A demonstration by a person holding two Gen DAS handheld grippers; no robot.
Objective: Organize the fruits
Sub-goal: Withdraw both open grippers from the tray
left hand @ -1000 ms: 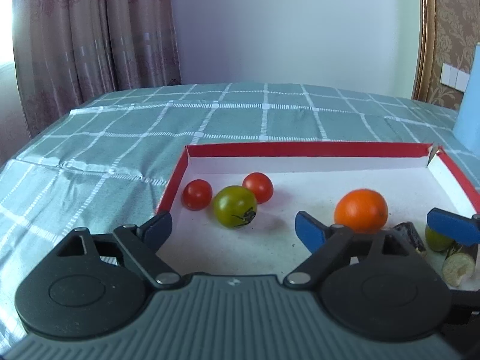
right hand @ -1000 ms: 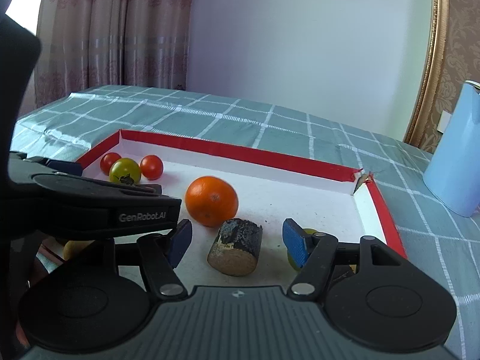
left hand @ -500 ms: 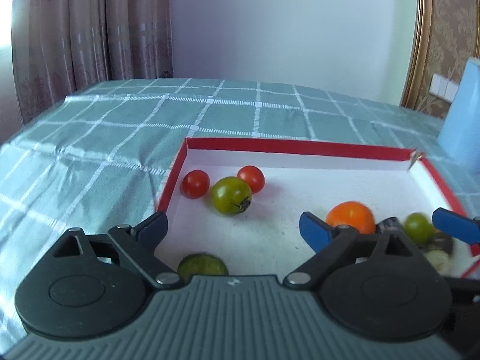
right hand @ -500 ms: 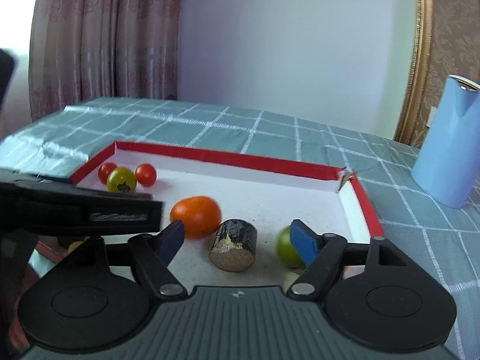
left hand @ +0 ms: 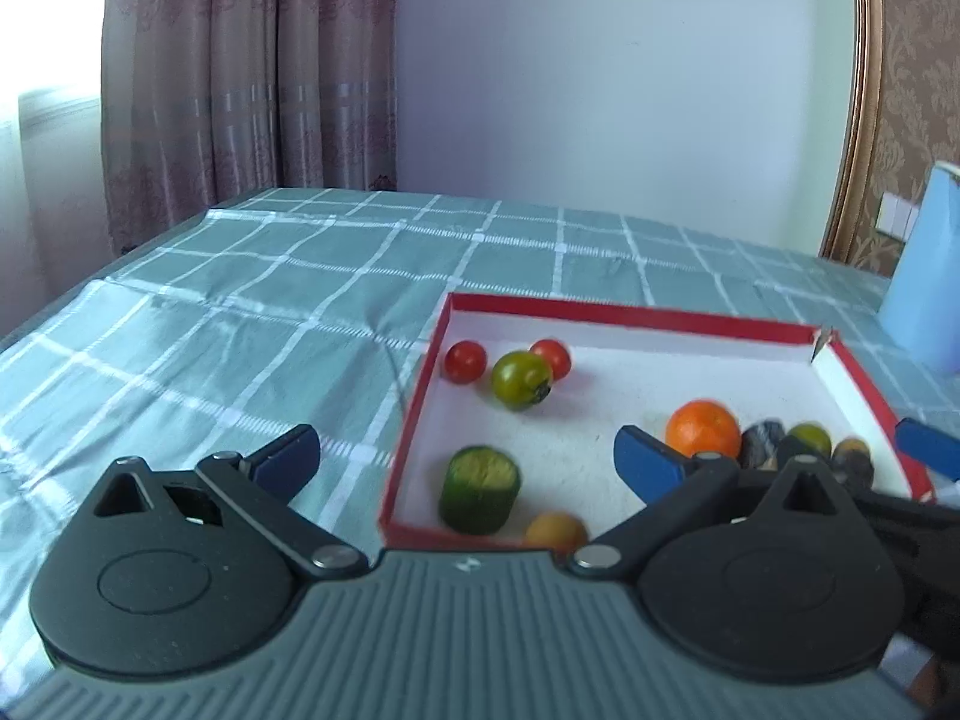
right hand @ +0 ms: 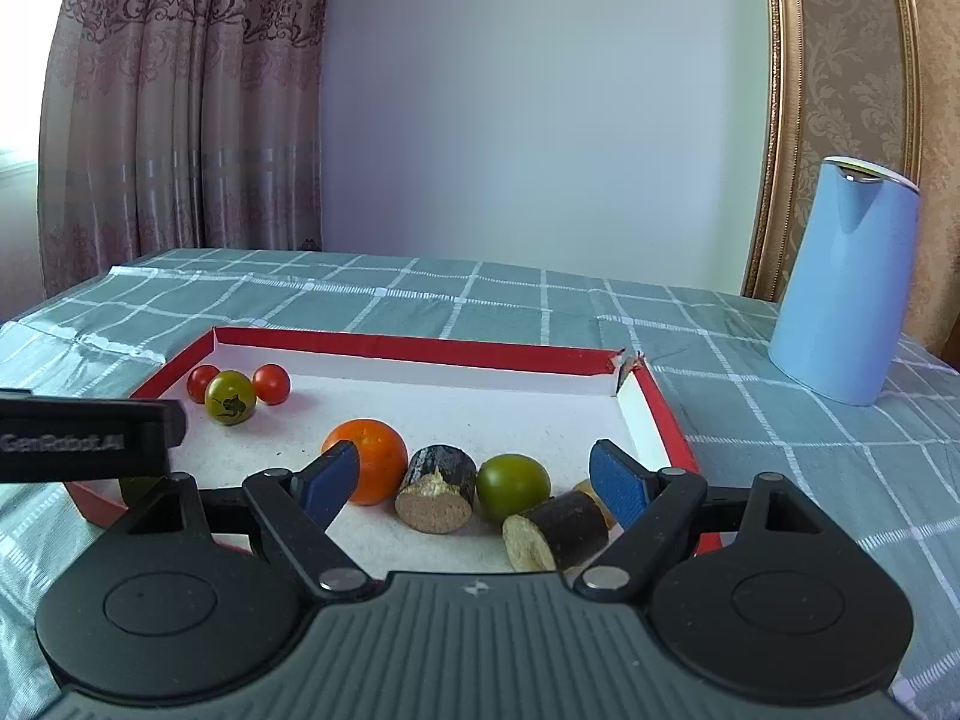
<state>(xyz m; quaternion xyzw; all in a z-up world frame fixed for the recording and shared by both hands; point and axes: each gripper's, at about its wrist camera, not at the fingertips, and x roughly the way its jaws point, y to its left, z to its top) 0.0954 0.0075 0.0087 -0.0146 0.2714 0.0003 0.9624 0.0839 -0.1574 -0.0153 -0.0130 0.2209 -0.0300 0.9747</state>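
Left wrist view: left gripper (left hand: 465, 459) spread wide and empty above the near left corner of the red-rimmed tray (left hand: 630, 317) on the checked table (left hand: 240, 312). Inside the tray: two red cherry tomatoes (left hand: 464, 360), one green tomato (left hand: 519, 379), one orange (left hand: 702, 428), one cucumber chunk (left hand: 479, 490), one small yellow fruit (left hand: 555, 531).

Right wrist view: right gripper (right hand: 474, 477) spread wide, pinching nothing, low over the near right part of the tray. Between its fingers: two dark cut chunks (right hand: 438, 489), a second green tomato (right hand: 513, 486). One blue jug (right hand: 840, 285) well apart on the right.
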